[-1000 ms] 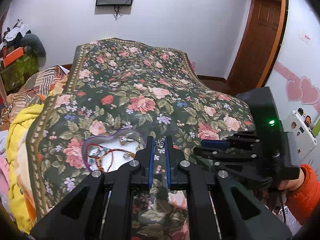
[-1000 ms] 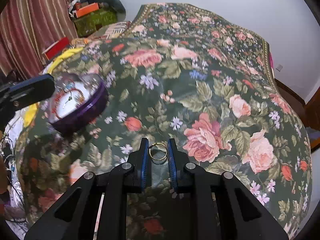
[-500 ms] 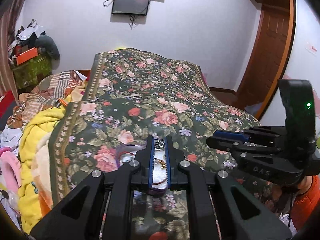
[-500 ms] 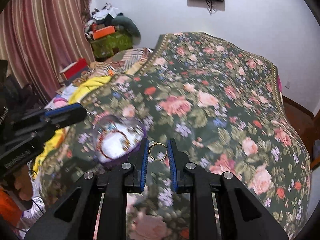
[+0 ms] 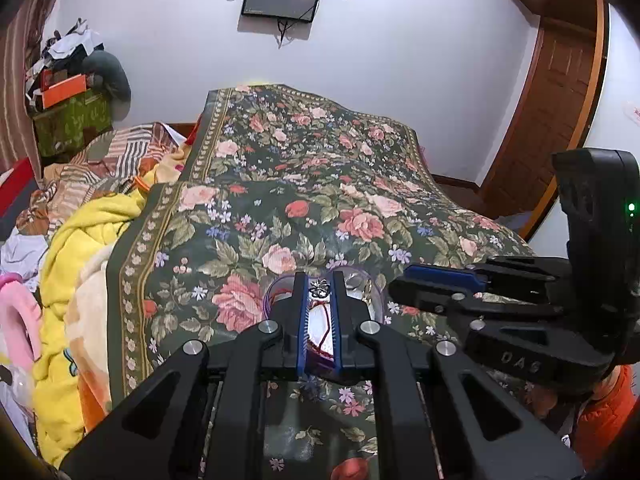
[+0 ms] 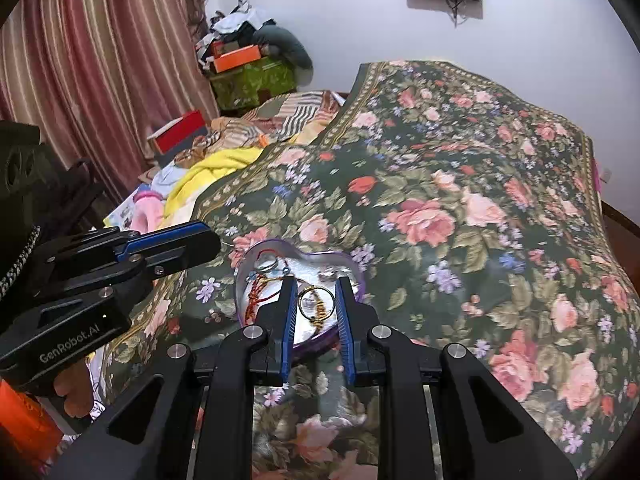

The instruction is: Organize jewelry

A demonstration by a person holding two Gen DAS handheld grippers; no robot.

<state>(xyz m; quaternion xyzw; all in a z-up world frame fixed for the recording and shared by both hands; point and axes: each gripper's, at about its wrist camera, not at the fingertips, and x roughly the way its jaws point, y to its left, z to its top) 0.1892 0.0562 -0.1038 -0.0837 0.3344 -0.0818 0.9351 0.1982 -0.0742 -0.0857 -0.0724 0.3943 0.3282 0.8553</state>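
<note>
We held both grippers over the near part of a bed covered with a dark floral blanket (image 6: 460, 208). On that blanket sat a heart-shaped purple tray (image 6: 352, 268) with a pale, shiny floor, and both tools hung just above it.

Our left gripper (image 5: 320, 286) had its blue-lined fingers (image 5: 301, 312) drawn close and clamped on a small silver flower-shaped charm (image 5: 320, 289), pinched right at the tips. Through the narrow slot between the fingers we could see the tray's pale floor (image 5: 320, 320) and a strand of red cord (image 5: 327, 322) lying in it. In the right wrist view this gripper (image 6: 200, 242) reached in from the left, its tips near the tray's far left lobe.

Our right gripper (image 6: 316, 286) held a thin gold ring (image 6: 316, 302) between its fingers (image 6: 289, 320), which were only partly closed, and the ring sat edge to edge between the two blue pads above the tray. In the left wrist view the same gripper (image 5: 408, 280) came in from the right, level with the tray's right side.

Inside the tray we saw a tangle of red and gold cord bracelets (image 6: 260, 288) on the left, a small ring-shaped piece (image 6: 270, 264) toward the far edge, and a small silver piece (image 6: 326, 276) near the far middle. A gold bit lay under the held ring; we could not tell what it was.

Left of the blanket lay a yellow blanket (image 5: 80, 240) and striped bedding (image 5: 120, 152).
</note>
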